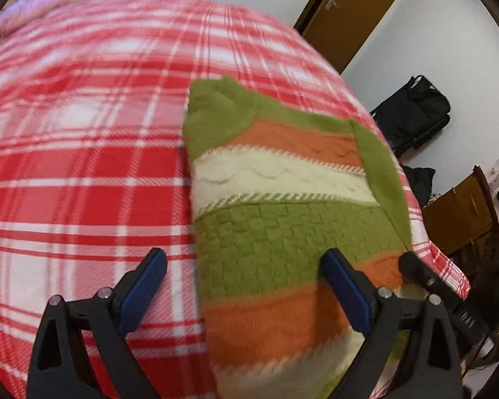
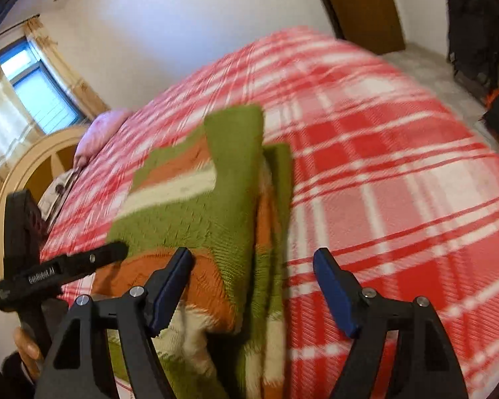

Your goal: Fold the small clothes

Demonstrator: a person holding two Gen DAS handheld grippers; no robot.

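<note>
The knitted sweater [image 1: 282, 206] lies partly folded on the plaid bed [image 1: 83, 166], one side turned over the body. It looks thick, soft and floppy, grippy not slippery; best pinched at a folded edge or hem. The left gripper [image 1: 246, 266] and right gripper [image 2: 252, 266] both gape wide, holding nothing.
</note>
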